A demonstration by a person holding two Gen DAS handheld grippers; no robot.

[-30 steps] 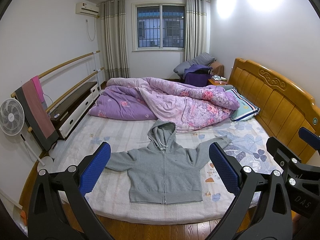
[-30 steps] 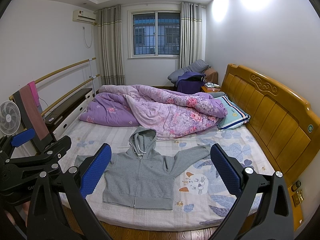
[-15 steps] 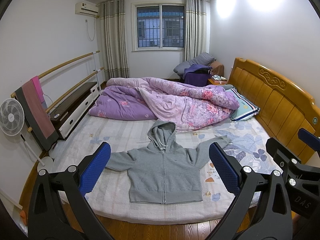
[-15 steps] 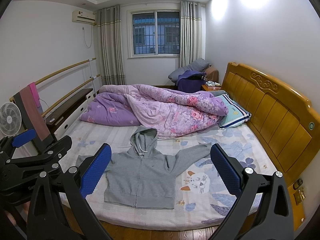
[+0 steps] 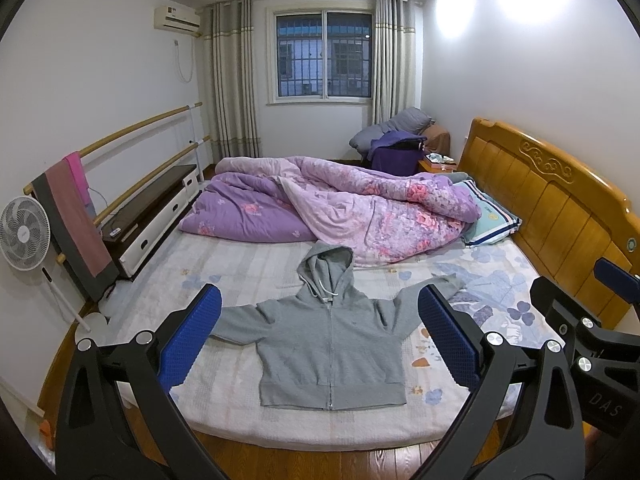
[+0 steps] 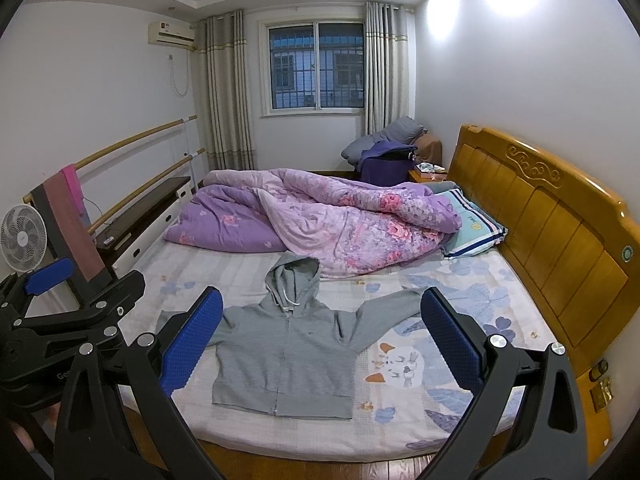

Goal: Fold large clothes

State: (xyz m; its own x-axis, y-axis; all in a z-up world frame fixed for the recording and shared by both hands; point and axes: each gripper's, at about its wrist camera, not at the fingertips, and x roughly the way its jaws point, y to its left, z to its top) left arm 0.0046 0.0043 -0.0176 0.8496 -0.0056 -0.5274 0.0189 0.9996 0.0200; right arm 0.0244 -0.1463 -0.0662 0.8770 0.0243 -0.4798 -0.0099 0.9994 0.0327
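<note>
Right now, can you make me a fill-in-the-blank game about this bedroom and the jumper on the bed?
1. The grey hoodie lies flat with its zip ____.
2. Both its sleeves are spread ____.
3. The left gripper and right gripper are both ____.
4. The purple quilt is bunched up behind the hoodie's ____.

Missing words: closed; out; open; hood

A white-walled bedroom with a barred window (image 5: 323, 56) and striped curtains (image 5: 234, 80) straight ahead of the fingers, and an air conditioner (image 5: 177, 20) high to their left. A bed (image 5: 240, 264) with a wooden headboard (image 5: 560, 216) lies beyond the fingers on a wood floor (image 5: 304, 460). Left of the fingers stand a fan (image 5: 24, 233) and wooden rails (image 5: 132, 130).
</note>
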